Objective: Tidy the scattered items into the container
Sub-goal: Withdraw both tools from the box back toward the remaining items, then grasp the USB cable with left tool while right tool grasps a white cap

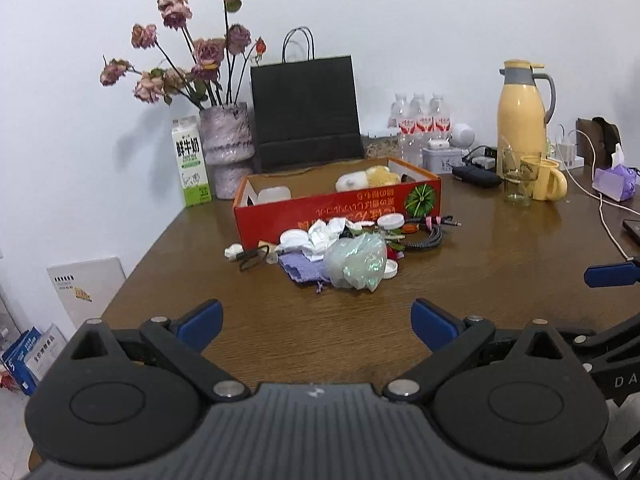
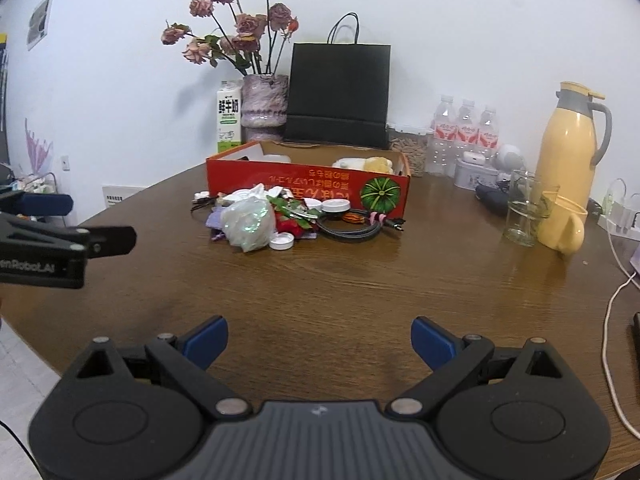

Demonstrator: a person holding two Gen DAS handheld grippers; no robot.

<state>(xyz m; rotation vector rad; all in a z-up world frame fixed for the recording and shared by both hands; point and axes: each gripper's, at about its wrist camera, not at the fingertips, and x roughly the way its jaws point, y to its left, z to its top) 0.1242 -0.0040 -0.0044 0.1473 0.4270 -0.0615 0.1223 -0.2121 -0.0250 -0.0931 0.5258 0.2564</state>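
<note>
Left gripper and right gripper both spread apart and empty above the table, small clutter heaped just before the red box

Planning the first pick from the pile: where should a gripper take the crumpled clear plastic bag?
Pinch the crumpled plastic bag at its bunched top, coming from above on the near side. It sits at the pile's front edge, soft and puffed, so folds give the fingers purchase. Both the left gripper and right gripper are open.
</note>
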